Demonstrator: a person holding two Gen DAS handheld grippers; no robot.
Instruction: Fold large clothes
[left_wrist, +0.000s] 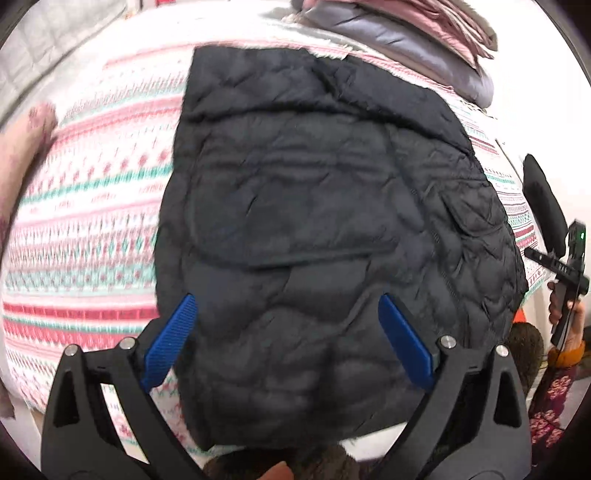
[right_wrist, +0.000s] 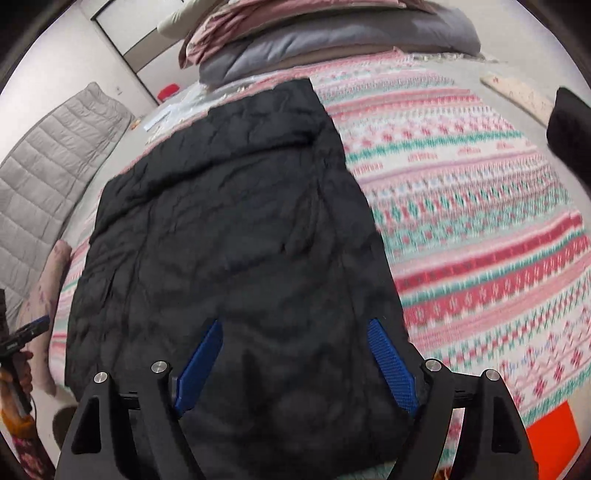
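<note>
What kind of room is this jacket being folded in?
Most likely a bedroom: the black quilted jacket lies on a bed with a patterned knit-style blanket, and folded grey and pink bedding is stacked at the far end.

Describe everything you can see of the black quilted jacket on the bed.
The black quilted jacket looks puffy and matte, with stitched padding and a flap-like panel across its middle. It lies flat, already folded to a long rectangle, on the patterned bedspread. Both hand-held grippers are open above its near end; neither grips it.
</note>
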